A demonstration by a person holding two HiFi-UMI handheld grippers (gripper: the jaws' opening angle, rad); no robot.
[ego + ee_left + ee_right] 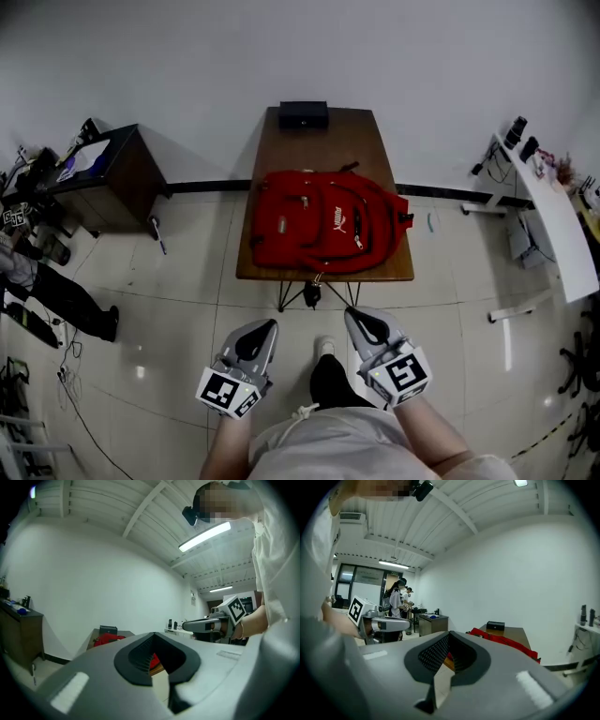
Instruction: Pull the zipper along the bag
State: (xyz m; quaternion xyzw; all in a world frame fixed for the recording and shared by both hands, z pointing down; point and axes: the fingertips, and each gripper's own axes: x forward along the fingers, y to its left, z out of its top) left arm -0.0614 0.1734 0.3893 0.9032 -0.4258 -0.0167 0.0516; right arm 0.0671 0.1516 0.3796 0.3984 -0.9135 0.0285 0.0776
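A red backpack (323,225) lies flat on a brown wooden table (361,131), its front with the white logo facing up. Its zip tracks show, but the sliders are too small to pick out. Both grippers hang near my body, short of the table's front edge and apart from the bag. My left gripper (262,330) is shut and holds nothing; so is my right gripper (362,324). Over the closed left gripper (157,665) the backpack (107,640) shows far ahead. Beyond the right gripper (446,660), the backpack (506,644) lies on the table.
A black box (304,114) sits at the table's far end. A dark cabinet (103,173) stands at the left and a white desk (553,225) at the right. A person (47,281) is at the left edge. Cables trail on the tiled floor.
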